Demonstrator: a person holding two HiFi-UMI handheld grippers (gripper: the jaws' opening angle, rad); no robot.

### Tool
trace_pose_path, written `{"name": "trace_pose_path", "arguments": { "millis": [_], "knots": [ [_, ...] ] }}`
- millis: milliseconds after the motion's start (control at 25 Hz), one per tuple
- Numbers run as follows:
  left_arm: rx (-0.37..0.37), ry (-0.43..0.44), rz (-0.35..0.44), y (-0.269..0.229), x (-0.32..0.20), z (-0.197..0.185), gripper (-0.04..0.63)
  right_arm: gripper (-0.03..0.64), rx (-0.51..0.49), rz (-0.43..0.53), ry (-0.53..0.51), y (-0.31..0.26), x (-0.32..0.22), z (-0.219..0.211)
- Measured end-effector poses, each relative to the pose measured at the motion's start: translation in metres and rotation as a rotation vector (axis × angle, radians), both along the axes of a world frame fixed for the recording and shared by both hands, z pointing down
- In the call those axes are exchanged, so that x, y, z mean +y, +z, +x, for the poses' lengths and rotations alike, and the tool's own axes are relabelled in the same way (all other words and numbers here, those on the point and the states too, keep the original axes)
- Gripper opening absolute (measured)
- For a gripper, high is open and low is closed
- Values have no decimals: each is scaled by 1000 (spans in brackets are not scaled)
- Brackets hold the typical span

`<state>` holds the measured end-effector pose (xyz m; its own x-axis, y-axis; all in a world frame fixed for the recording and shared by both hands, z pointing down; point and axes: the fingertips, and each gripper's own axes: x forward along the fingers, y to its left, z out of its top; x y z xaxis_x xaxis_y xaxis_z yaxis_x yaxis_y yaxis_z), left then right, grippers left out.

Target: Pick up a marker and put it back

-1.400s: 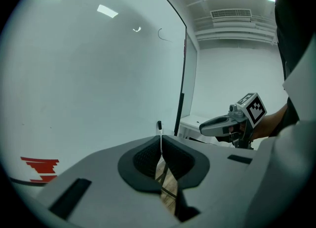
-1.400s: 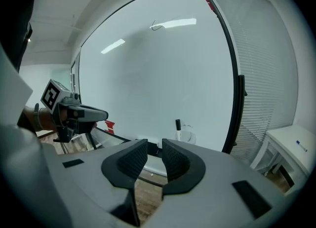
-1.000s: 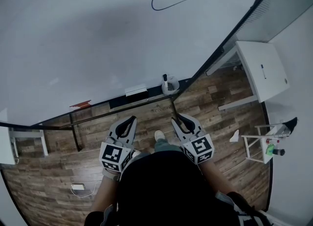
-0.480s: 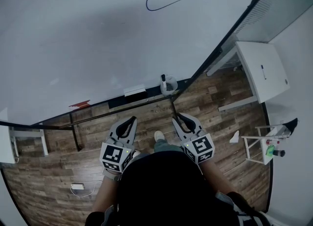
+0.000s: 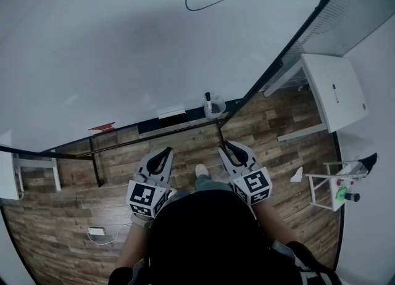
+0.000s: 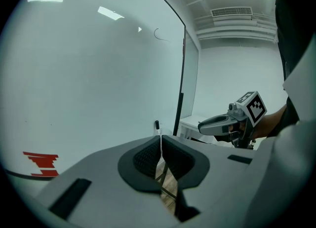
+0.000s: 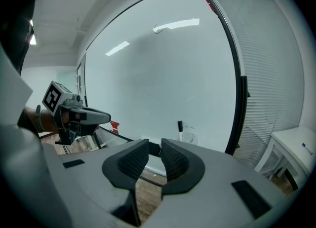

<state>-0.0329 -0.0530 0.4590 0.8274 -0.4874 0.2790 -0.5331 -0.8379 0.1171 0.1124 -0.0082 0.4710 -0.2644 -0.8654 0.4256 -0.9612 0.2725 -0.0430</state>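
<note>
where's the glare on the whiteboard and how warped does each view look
Left gripper view: two bright streaks of glare sit on the whiteboard at top left, and black corners ring the round image. Right gripper view: two more streaks high on the board, and its black frame bows strongly. Head view: no sharp glare, only a soft grey shadow across the board.

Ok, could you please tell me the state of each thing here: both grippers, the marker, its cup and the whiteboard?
left gripper: fingers together, holding nothing.
right gripper: fingers a little apart, empty.
marker: upright in its cup, not held.
cup: at the board's lower edge, holding the marker.
whiteboard: bears one curved dark line near its top.
</note>
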Motion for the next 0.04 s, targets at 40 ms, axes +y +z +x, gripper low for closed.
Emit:
{"name": "trace_pose_path", "arguments": {
  "millis": [40],
  "knots": [
    [0,-6,-2,0,0,0,25,101,0,0,0,0,0,0]
  ]
}}
